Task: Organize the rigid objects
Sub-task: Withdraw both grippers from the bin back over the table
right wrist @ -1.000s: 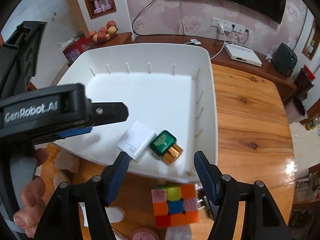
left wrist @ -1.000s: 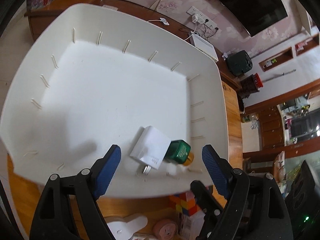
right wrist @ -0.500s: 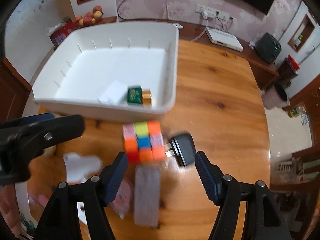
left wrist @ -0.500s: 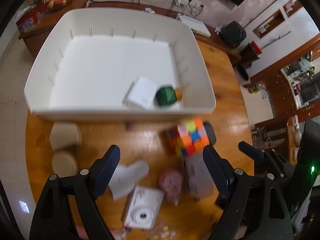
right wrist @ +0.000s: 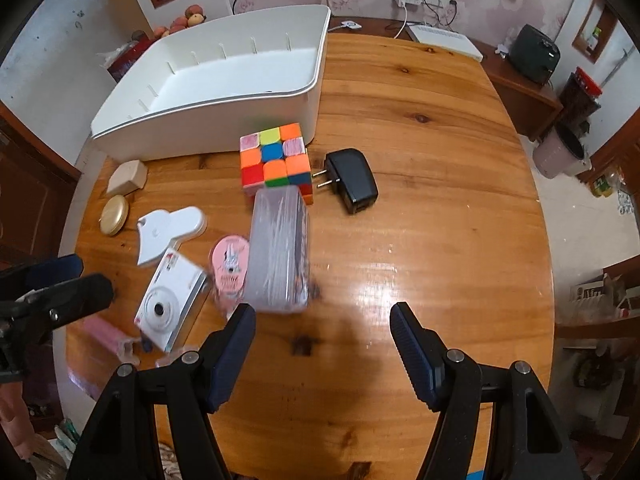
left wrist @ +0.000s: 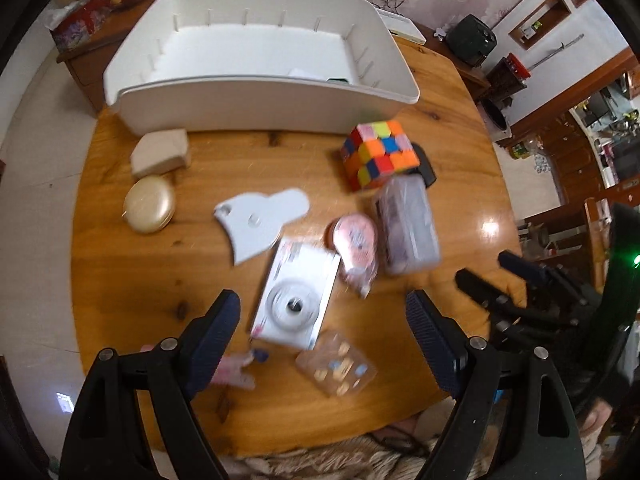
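**Both grippers wide over the cluttered table**

Now, from left to right: my left gripper (left wrist: 322,322) hangs with its jaws spread wide and nothing between them, above the white camera (left wrist: 295,298). Beyond that lie the pink round case (left wrist: 356,244), the clear box (right wrist: 280,248) and the colour cube (right wrist: 276,158), which touches the white bin (right wrist: 208,120). My right gripper (right wrist: 322,338) is just as wide, over bare wooden table (right wrist: 440,160), the black charger (right wrist: 352,180) ahead.

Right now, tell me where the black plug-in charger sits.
In the right wrist view, the black plug-in charger lies on the round wooden table, just right of the multicoloured puzzle cube, prongs pointing at it.
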A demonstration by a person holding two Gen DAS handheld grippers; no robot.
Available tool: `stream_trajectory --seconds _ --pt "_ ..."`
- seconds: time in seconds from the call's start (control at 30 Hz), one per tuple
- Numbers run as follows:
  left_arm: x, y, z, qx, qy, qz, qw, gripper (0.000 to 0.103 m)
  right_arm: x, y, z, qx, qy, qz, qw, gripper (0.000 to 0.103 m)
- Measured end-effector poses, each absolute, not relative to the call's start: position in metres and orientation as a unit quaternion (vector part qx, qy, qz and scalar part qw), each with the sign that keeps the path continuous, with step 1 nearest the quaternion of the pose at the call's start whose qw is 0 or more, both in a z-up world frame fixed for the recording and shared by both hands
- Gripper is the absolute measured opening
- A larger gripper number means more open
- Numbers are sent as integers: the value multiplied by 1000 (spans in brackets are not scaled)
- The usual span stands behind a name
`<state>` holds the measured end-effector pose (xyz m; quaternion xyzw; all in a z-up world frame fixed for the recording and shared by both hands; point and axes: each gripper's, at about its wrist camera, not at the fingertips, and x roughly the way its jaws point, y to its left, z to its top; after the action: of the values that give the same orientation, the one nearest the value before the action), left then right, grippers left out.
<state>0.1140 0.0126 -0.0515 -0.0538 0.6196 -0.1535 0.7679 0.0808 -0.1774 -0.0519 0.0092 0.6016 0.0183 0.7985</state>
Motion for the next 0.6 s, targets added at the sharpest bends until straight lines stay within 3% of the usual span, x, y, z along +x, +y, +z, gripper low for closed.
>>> stream_trajectory --seconds 0.6 --pt "4 77 -86 -22 612 -62 789 87 -4 -116 -51 -48 561 134 815 70"
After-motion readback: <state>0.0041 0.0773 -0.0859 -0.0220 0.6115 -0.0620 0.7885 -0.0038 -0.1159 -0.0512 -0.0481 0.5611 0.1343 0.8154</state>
